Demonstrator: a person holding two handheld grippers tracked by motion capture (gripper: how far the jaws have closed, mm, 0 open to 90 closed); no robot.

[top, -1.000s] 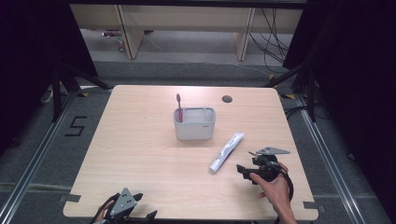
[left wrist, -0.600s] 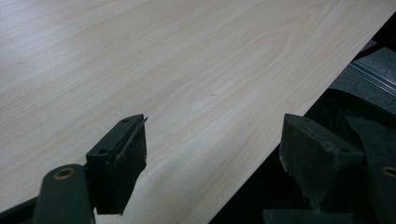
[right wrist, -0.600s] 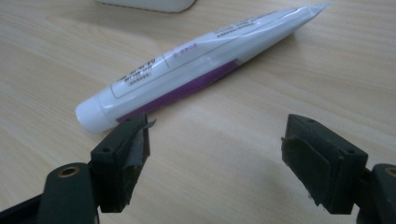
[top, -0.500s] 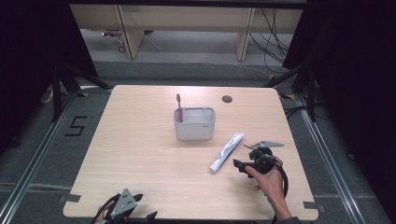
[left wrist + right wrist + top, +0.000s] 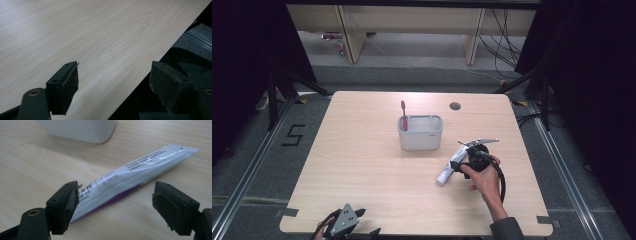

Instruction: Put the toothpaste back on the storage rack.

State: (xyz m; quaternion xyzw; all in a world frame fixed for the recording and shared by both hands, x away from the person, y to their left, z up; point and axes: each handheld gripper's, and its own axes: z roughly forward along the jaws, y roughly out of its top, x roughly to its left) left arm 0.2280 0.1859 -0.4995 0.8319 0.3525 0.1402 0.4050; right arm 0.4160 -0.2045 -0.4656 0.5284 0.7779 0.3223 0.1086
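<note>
White and soft-walled, the toothpaste tube (image 5: 130, 177) lies flat on the wooden table (image 5: 362, 165), just off the near right corner of the grey holder (image 5: 420, 133), which has a pink toothbrush (image 5: 403, 114) standing in it. It looks light, glossy and likely slippery, and it will dent under a hard squeeze. The firmer lower body towards the cap end seems the better place to pinch than the thin crimped tail. The right gripper (image 5: 117, 207) sits low over the tube, its jaws having just been opening, now wide apart astride the tube without pressing it. Well away from the holder, at the table's near edge, the left gripper (image 5: 112, 87) stands spread over bare wood.
</note>
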